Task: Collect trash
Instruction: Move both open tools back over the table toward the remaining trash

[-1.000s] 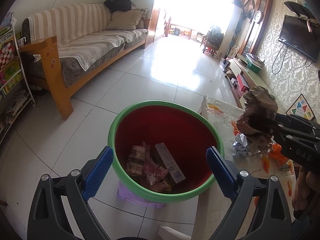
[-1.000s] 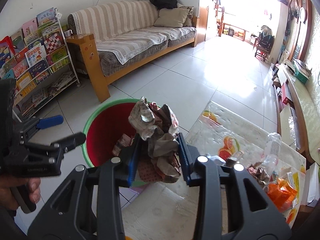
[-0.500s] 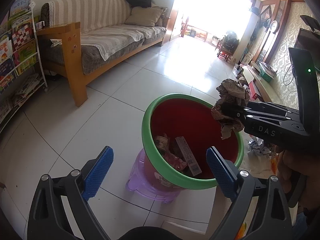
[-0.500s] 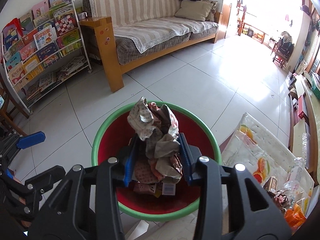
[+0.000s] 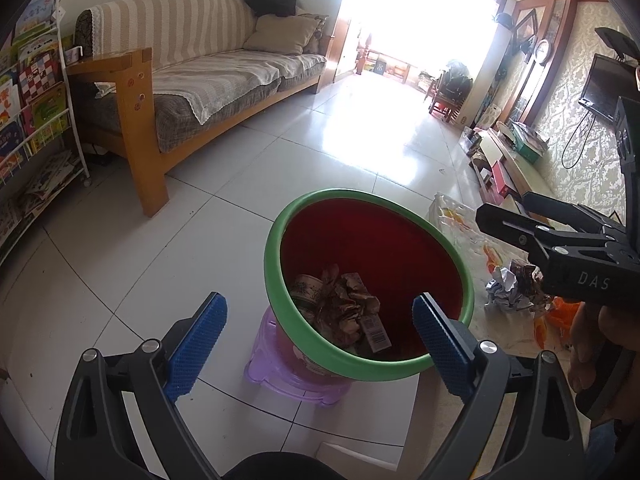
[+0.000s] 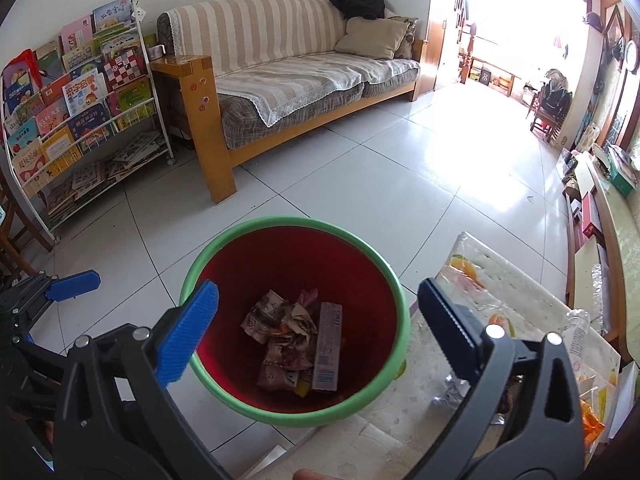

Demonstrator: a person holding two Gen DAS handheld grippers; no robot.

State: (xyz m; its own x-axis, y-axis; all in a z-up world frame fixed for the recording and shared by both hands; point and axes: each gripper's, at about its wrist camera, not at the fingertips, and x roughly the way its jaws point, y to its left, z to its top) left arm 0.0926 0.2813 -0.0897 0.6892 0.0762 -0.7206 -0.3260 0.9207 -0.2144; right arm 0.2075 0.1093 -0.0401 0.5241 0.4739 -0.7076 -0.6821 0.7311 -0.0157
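A red bin with a green rim (image 5: 280, 304) (image 6: 384, 272) stands on a purple stool (image 5: 272, 372) beside a low table. Crumpled brown paper (image 5: 348, 308) (image 6: 296, 320) lies inside it on wrappers and a small box (image 6: 326, 352). My right gripper (image 6: 320, 332) is open and empty above the bin; it shows from the side in the left wrist view (image 5: 500, 212). My left gripper (image 5: 320, 344) is open and empty, just left of the bin. More trash lies on the table: crumpled foil (image 5: 504, 286), orange wrappers (image 5: 560, 312) and a plastic bottle (image 6: 580, 332).
The table (image 6: 400, 432) has a fruit-print cover. A wooden sofa (image 6: 304, 92) and a rack of children's books (image 6: 76, 120) stand to the left. A TV bench (image 5: 516, 160) runs along the right wall. White tiled floor (image 5: 280, 168) lies between.
My right gripper opened and dropped the crumpled brown paper into the bin. My left gripper stayed open and shifted slightly left of the bin.
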